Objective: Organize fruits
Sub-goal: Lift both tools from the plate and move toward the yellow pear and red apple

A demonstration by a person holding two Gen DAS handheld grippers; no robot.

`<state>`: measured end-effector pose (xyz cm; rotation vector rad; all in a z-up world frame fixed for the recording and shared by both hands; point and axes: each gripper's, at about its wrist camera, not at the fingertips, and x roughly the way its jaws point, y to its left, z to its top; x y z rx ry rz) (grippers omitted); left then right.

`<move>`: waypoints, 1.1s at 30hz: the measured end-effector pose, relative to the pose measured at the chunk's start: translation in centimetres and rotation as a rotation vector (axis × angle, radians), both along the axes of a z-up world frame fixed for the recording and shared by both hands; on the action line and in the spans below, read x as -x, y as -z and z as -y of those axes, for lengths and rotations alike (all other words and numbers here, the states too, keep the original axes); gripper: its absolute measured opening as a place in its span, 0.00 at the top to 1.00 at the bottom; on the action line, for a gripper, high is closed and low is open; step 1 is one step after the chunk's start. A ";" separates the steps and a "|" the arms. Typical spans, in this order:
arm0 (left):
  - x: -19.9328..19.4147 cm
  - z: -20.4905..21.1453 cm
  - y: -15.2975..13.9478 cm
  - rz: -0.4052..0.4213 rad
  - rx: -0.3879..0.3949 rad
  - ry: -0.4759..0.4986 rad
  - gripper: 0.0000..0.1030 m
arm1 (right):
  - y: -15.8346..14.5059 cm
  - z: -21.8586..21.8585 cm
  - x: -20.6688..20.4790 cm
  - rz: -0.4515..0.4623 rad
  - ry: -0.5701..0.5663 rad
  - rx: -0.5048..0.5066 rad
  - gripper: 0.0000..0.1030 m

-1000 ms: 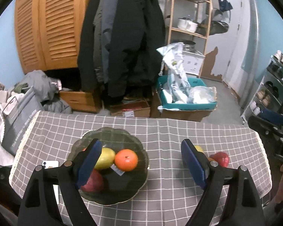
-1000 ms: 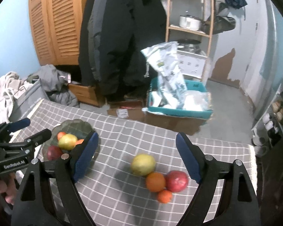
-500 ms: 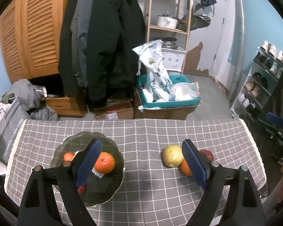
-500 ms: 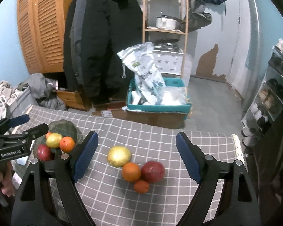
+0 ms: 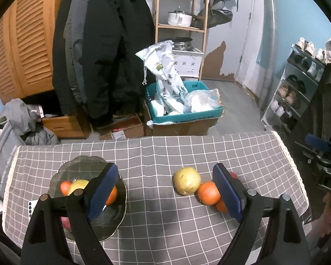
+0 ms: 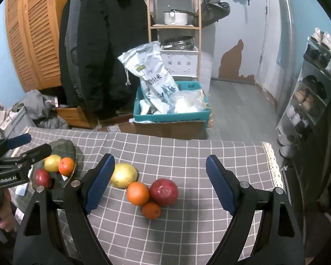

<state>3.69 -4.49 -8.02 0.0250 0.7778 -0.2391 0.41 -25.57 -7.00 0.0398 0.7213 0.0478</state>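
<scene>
A dark glass plate (image 5: 112, 220) on the left of the grey checked tablecloth (image 5: 156, 159) holds a yellow fruit (image 5: 77, 185), an orange (image 5: 112, 195) and red fruit. The plate (image 6: 66, 149) also shows in the right wrist view. Loose on the cloth lie a yellow pear (image 6: 124, 175), a large orange (image 6: 138, 193), a red apple (image 6: 164, 191) and a small orange (image 6: 151, 210). My left gripper (image 5: 165, 193) is open and empty above the cloth. My right gripper (image 6: 157, 187) is open and empty, above the loose fruits.
A white phone (image 5: 32, 207) lies left of the plate. Beyond the table's far edge stand a teal crate with bags (image 5: 183, 108), hanging coats (image 5: 103, 50), a wooden shelf (image 5: 181, 22) and a shoe rack (image 5: 298, 88) on the right.
Both grippers have drawn back and risen, so the table looks smaller. The left view has swung right, off the plate and toward the loose fruits. Both stay open.
</scene>
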 end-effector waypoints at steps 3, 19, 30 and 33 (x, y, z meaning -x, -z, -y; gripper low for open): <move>-0.2 0.3 0.3 -0.007 -0.004 0.006 0.14 | 0.5 0.2 -0.3 -0.017 0.001 -0.007 0.18; -3.1 2.1 5.5 -0.134 -0.055 -0.001 0.14 | 6.0 0.6 -3.4 -0.173 0.025 0.009 0.18; -5.9 3.0 9.7 -0.235 -0.053 -0.018 0.14 | 11.2 0.9 -6.9 -0.311 0.051 -0.022 0.18; -6.7 2.9 11.0 -0.273 -0.037 -0.028 0.14 | 12.8 1.2 -7.9 -0.348 0.065 -0.041 0.18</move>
